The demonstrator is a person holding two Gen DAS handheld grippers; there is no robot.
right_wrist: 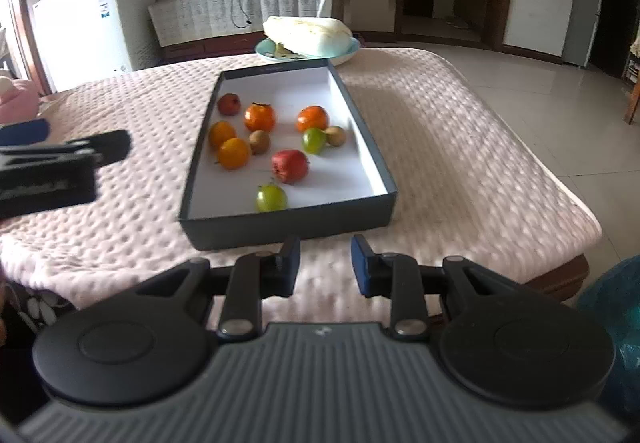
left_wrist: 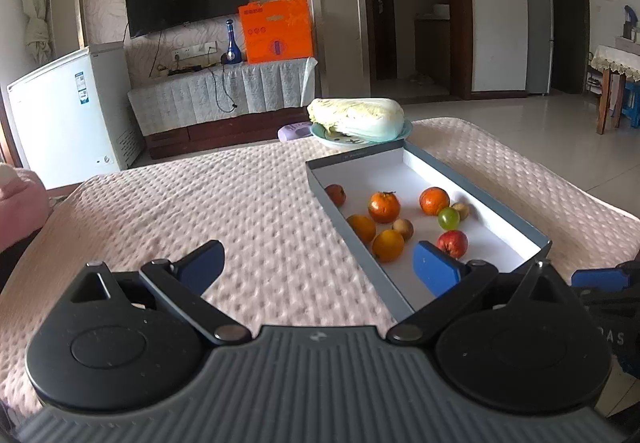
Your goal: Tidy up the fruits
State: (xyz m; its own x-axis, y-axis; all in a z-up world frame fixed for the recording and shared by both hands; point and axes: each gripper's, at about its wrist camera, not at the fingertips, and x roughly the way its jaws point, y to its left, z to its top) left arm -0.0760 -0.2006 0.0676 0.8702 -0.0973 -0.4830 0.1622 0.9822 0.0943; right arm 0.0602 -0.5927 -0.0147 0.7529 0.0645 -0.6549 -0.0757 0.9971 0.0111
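Observation:
A shallow dark-grey box point(right_wrist: 288, 229) with a white floor lies on the pink quilted cover. It holds several fruits: oranges point(right_wrist: 233, 152), a red fruit point(right_wrist: 290, 166), two green ones point(right_wrist: 271, 197), small brown ones point(right_wrist: 259, 141) and a dark red one point(right_wrist: 229, 103). My left gripper point(left_wrist: 320, 261) is wide open and empty. It hangs over the cover at the box's point(left_wrist: 352, 235) near left wall, its right fingertip point(left_wrist: 434, 267) above the box floor by the red fruit point(left_wrist: 453, 243). My right gripper point(right_wrist: 325, 267) hovers just short of the box's near wall, its fingers a narrow gap apart with nothing between them.
A napa cabbage point(right_wrist: 308, 31) lies on a pale blue plate point(right_wrist: 346, 55) just behind the box. The left gripper's body point(right_wrist: 60, 163) reaches in from the left in the right wrist view. A white fridge point(left_wrist: 68, 115) and a TV cabinet stand beyond the cover's far edge.

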